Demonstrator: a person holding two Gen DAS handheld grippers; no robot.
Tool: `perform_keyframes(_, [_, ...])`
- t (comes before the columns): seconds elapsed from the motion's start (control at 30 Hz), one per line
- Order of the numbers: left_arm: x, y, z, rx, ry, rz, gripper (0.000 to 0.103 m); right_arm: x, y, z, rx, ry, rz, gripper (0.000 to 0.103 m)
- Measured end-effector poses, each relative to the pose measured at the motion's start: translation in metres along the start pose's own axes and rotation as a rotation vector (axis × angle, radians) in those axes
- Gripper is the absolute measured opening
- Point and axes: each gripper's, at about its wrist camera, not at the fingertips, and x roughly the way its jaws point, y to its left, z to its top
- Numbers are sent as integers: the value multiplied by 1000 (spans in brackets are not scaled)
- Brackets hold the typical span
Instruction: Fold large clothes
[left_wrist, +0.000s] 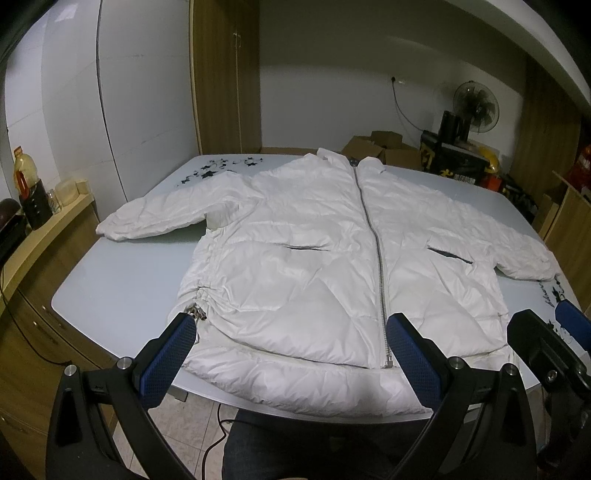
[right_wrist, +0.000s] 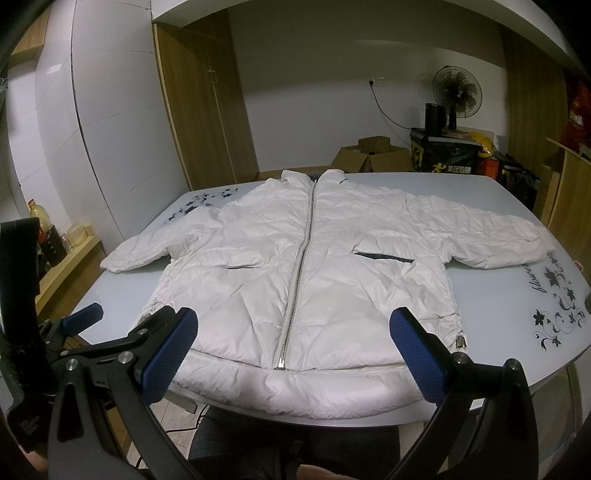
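A white puffer jacket lies flat and zipped on a pale blue glass table, collar at the far end, both sleeves spread sideways, hem hanging slightly over the near edge. My left gripper hovers open above the hem's left half, nothing between its blue pads. The right gripper hovers open above the hem's middle, straddling the zipper's lower end. In the left wrist view the right gripper shows at the far right; in the right wrist view the left gripper shows at the far left.
A wooden counter with bottles runs along the table's left. Behind the table stand cardboard boxes, a black delivery box and a fan. A wooden cabinet is at the right. A person's legs are below the near edge.
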Motion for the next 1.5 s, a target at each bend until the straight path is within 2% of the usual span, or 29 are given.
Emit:
perform_keyframes(0.57, [1,0,0,-1,7,5,103,1,1,0,0,2,0,103])
perform_keyframes(0.73, [1,3,-2,-4,4,46,103,1,1,0,2,2,-1,103])
perform_keyframes(1.5, [2,10,1,-21,10,54,103,-1,0,-2,7,8,-1,103])
